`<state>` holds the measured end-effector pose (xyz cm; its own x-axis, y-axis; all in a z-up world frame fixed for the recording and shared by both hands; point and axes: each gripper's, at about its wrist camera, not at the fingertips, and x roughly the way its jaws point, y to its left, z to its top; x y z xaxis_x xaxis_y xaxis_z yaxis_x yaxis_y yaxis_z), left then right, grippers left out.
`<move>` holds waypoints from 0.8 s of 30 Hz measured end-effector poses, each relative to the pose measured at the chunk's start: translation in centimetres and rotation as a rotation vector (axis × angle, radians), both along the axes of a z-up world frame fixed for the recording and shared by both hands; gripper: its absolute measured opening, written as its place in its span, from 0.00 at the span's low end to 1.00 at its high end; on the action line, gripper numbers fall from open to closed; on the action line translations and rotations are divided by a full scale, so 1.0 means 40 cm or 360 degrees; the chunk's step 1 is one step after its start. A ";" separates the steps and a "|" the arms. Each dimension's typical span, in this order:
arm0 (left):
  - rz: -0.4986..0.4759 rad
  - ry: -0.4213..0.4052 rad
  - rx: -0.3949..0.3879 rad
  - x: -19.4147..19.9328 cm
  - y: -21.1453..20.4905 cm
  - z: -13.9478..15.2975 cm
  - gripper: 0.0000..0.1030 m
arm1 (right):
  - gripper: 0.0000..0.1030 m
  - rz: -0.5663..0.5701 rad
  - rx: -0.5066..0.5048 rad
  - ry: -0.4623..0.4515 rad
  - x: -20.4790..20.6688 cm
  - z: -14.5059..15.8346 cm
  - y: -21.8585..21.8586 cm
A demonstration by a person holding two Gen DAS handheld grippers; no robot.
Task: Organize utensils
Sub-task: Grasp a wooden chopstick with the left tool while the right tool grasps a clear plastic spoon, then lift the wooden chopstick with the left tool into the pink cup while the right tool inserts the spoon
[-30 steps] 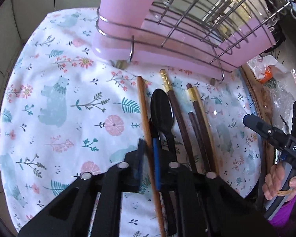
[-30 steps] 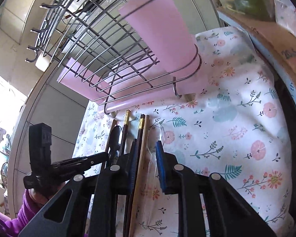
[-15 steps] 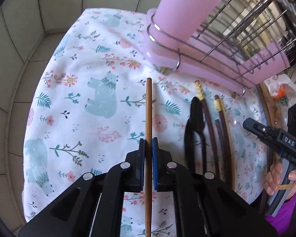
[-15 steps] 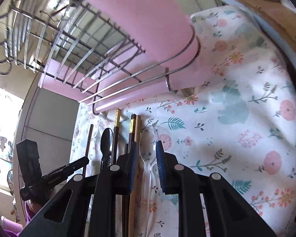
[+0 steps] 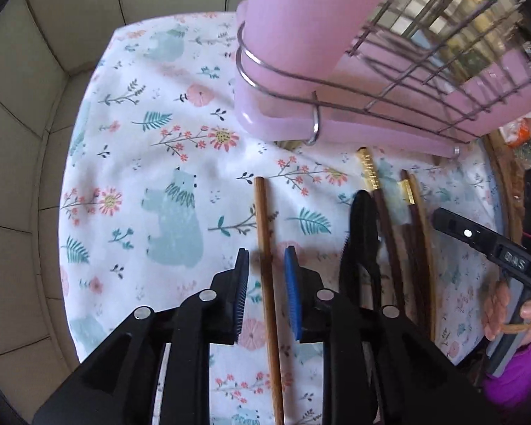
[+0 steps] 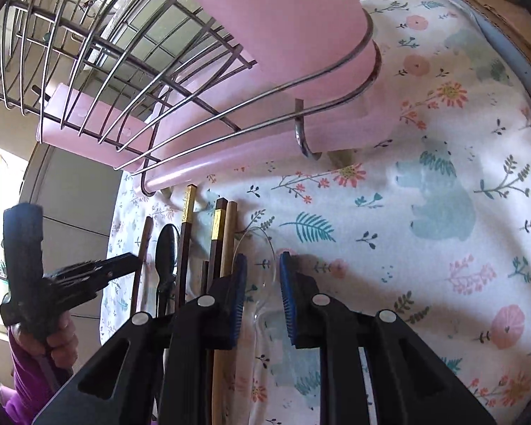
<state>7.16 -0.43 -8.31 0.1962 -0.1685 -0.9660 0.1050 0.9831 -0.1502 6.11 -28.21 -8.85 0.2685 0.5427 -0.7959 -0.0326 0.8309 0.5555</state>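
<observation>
A brown wooden chopstick [image 5: 265,248] lies on the floral cloth between the jaws of my left gripper [image 5: 265,265], which is open around it. To its right lie a black spoon [image 5: 363,233] and dark chopsticks with gold bands [image 5: 393,219]. My right gripper [image 6: 262,269] is open over a clear plastic spoon [image 6: 256,248] that lies right of the chopsticks [image 6: 223,233]. The black spoon also shows in the right wrist view [image 6: 166,251]. The left gripper also shows at the left of the right wrist view [image 6: 88,271], and the right gripper at the right of the left wrist view [image 5: 478,241].
A wire dish rack [image 5: 407,53] on a pink tray [image 5: 371,131] with a pink cup holder [image 5: 293,28] stands at the back of the cloth. A tiled wall [image 5: 35,71] lies left. A wooden board edge [image 6: 495,10] lies right.
My left gripper carried the wooden chopstick left, away from the other utensils, laid it on the cloth and opened. My right gripper moved closer to the rack, over the clear spoon.
</observation>
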 end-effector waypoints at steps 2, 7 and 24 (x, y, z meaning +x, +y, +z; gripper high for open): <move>-0.0019 -0.0008 0.0012 0.006 -0.008 -0.007 0.20 | 0.03 0.0021 -0.0022 -0.0005 0.004 -0.002 0.002; -0.0033 -0.0064 0.0026 -0.002 -0.016 -0.002 0.06 | 0.03 0.0003 0.0000 -0.0040 -0.004 -0.001 0.003; 0.0166 -0.0680 -0.0265 -0.159 0.080 0.235 0.06 | 0.02 -0.0202 0.0002 -0.0573 -0.129 0.216 -0.069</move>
<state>0.79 2.77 1.11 0.5944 -0.2728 -0.7565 0.0938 0.9578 -0.2717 0.97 -30.96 -0.20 0.5961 0.4880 -0.6376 -0.1227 0.8402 0.5283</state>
